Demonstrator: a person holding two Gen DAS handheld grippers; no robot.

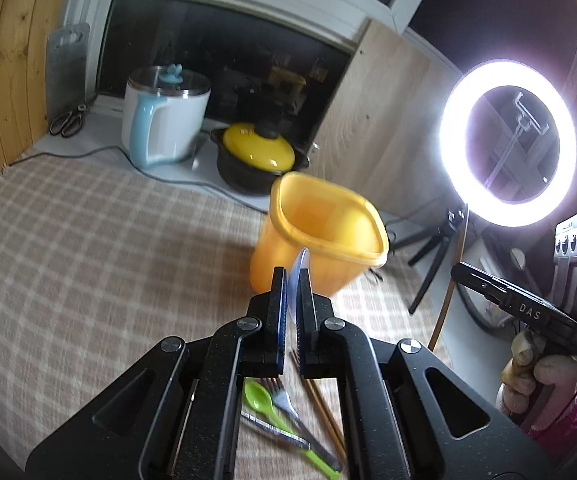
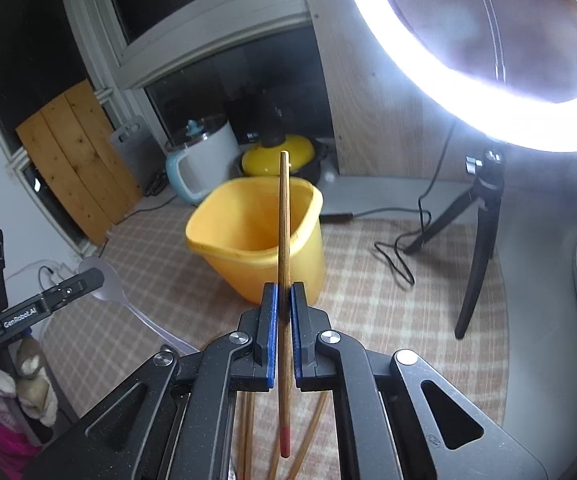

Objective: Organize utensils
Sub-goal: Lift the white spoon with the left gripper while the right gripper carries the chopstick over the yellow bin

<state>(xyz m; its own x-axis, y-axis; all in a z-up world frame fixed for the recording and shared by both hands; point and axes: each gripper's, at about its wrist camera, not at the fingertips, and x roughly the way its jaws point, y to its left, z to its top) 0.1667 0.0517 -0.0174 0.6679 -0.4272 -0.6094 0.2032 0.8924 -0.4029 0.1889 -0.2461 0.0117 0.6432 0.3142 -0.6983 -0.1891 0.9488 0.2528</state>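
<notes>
We had both grippers loaded. Left gripper (image 1: pixel 293 300) clamped on a translucent spoon (image 2: pixel 106 280), right gripper (image 2: pixel 283 300) clamped on a chopstick (image 2: pixel 284 216), both just short of the yellow bin (image 2: pixel 248 236). Bin looked empty. Green spoon (image 1: pixel 262 398), fork (image 1: pixel 284 396), other chopsticks (image 1: pixel 320 404) lay on the cloth this side of the bin, so most work was left.
</notes>
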